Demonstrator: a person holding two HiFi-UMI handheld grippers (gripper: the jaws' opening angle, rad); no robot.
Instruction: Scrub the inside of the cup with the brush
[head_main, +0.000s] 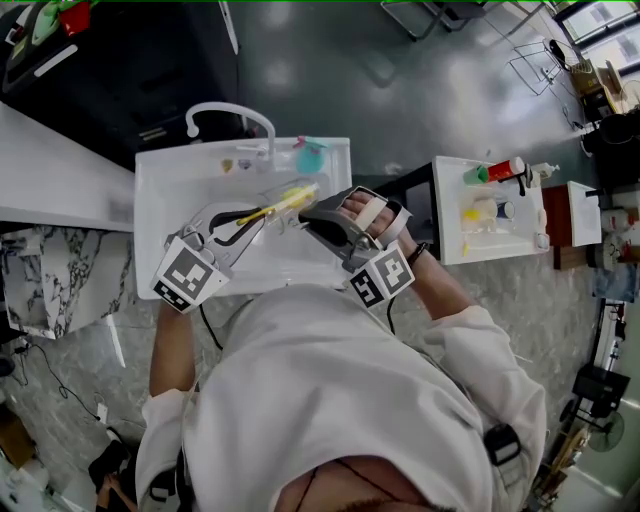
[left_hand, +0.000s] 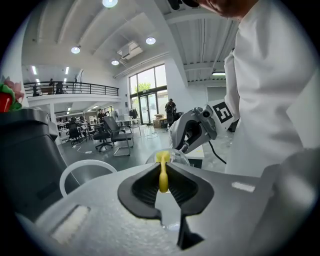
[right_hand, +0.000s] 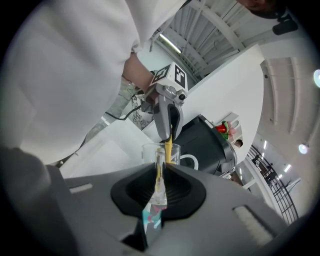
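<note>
Yellow-handled brush (left_hand: 163, 182) clamped between the jaws of the left gripper (left_hand: 163, 165), working end passed into the mouth of the clear cup (right_hand: 150, 154). Cup raised over the white sink (head_main: 160, 200), on the near side of the tap (head_main: 232, 112), thin glass wall nipped tight in the jaws of the right gripper (right_hand: 161, 170). Grippers nose to nose above the basin, left one at the left, right one at the right, close together.

Looks to be the scrubbing step itself, bristles hard to make out through the glass. Calls for a firm, quiet right grip: a cup caught by one side of its wall, probably prone to pivoting under any sideways shove. Best to drive the brush along the cup's own axis, down to the base, then sweep round the wall by rolling the left wrist, not by levering on the rim. Press lightly. Push toward the pinched side only with care, for fear of twisting the glass out of the jaws. Work the far wall and the near wall in turn, leaving no band unbrushed. Stay above the sink throughout, sending any slip or drip into the basin and not onto the bench (head_main: 50, 170) at the left.
</note>
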